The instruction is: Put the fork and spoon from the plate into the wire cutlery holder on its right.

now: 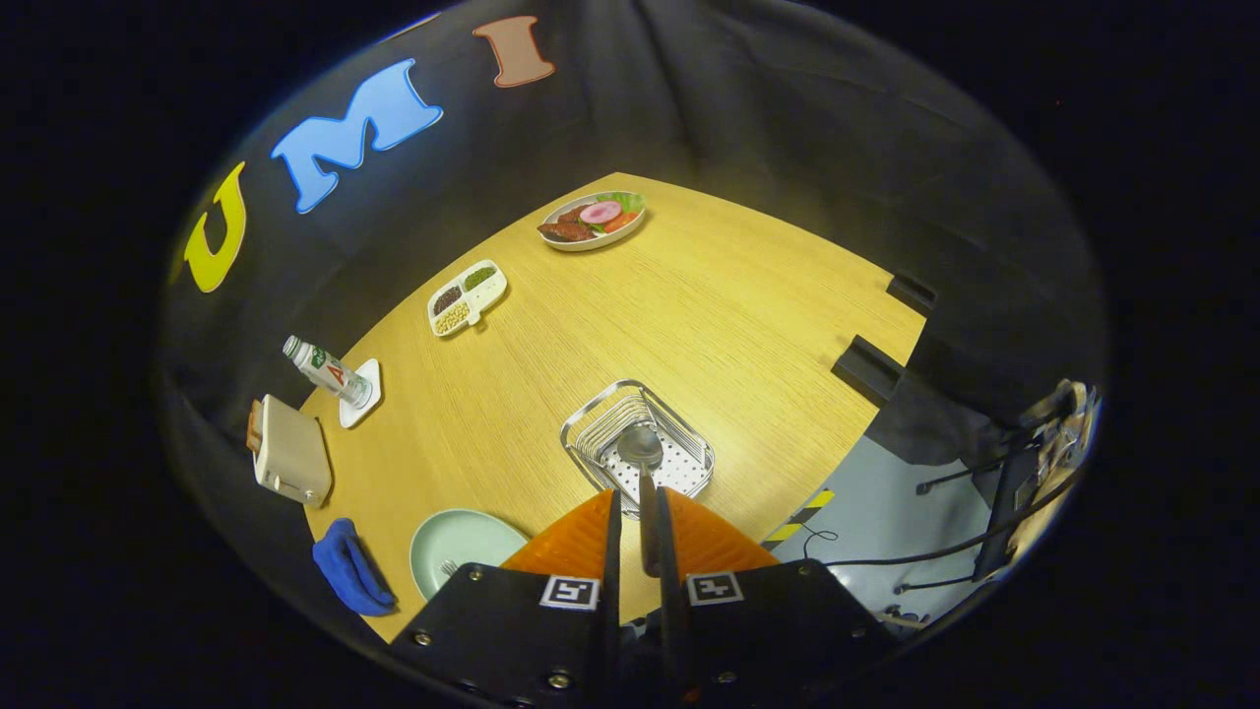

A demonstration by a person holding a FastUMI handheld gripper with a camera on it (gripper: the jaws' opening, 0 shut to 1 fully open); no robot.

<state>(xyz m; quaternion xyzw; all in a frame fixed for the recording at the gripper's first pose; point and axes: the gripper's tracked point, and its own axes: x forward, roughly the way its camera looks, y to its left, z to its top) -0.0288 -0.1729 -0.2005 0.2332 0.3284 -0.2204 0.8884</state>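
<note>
A: Gripper view, what's the gripper [638, 522] doing?

B: Fingers clamped on the spoon [642, 463], holding it by the handle. Bowl end sticks out at 12 o'clock, long axis in line w/ the fingers.

A: And the wire cutlery holder [679, 433]?

B: Straight ahead at 12, on the table [689, 315]. The spoon bowl sits over its near half, above the wires as far as I can tell; can't judge if it's touching.

A: Fork?

B: Fork [449, 568] lies on the plate [463, 542] at approx 9 o'clock from the fingertips, just the tines showing past the gripper body. Blue cloth [346, 569] beyond it.

A: So what does the drop hinge on?

B: Prob. on tipping the spoon's axis down into the holder before letting go. Spoon half looks nearly done, fork not yet.
</note>
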